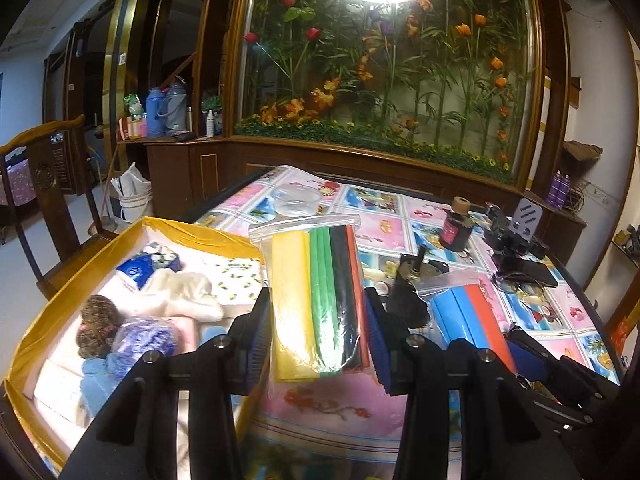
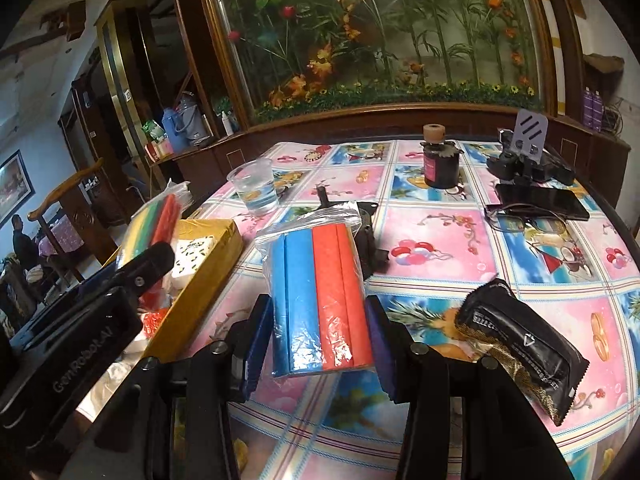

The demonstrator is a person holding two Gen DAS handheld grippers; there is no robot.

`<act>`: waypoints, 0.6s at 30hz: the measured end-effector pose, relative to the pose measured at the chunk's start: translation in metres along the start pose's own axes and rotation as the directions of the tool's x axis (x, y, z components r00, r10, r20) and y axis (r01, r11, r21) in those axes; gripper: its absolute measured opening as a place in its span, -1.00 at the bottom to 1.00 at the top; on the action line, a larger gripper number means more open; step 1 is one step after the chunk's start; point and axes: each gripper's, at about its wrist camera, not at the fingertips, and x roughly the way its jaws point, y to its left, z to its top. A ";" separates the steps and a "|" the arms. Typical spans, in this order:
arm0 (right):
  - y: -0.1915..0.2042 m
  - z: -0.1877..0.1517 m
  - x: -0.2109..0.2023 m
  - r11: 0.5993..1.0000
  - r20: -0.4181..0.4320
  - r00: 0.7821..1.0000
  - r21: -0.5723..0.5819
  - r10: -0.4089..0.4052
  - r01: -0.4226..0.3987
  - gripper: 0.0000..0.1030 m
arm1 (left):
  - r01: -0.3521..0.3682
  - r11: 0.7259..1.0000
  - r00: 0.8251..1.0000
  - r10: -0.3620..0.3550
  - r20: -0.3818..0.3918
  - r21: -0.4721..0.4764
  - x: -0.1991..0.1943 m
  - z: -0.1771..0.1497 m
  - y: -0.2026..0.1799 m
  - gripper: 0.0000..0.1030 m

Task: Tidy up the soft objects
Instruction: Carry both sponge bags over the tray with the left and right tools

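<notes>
1. At far left sits the yellow-walled open box (image 1: 52,312), already holding soft things: a cream plush cloth (image 1: 180,292), a blue knitted piece (image 1: 96,376), and a lilac bagged bundle (image 1: 146,338). Its near wall lies just left of the left gripper (image 1: 318,334).

2. The left gripper is closed on a clear zip bag of yellow, green, black and red foam strips (image 1: 316,300). The pads press both long sides. The bag's long axis runs straight away from the gripper, zip end farthest out, and it hangs clear above the counter (image 1: 400,216), beside the box's rim.

3. The right gripper (image 2: 320,340) is likewise clamped on a clear zip bag of blue and orange foam strips (image 2: 318,296), long axis pointing forward and held off the counter.

4. The box lies to the left of both bags, so I judge the left hand's bag is nearer and should go in first, with a short sideways carry; the right one must cross farther.

5. A black foil sachet (image 2: 524,344) lies on the counter, right of the right gripper.
</notes>
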 end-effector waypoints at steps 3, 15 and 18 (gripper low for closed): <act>0.012 0.001 0.003 1.000 0.004 1.000 -0.011 0.012 -0.012 -0.02 | -0.025 1.000 1.000 0.025 -0.001 0.001 -0.005 0.000 0.012 -0.18; 0.075 0.007 0.015 0.994 0.013 0.995 -0.047 0.098 -0.097 -0.02 | -0.114 0.992 0.993 0.114 -0.008 -0.061 -0.023 -0.008 0.075 -0.18; 0.091 0.007 0.019 0.992 0.009 0.993 -0.062 0.115 -0.114 -0.02 | -0.136 0.987 0.991 0.135 -0.019 -0.081 -0.023 -0.012 0.092 -0.18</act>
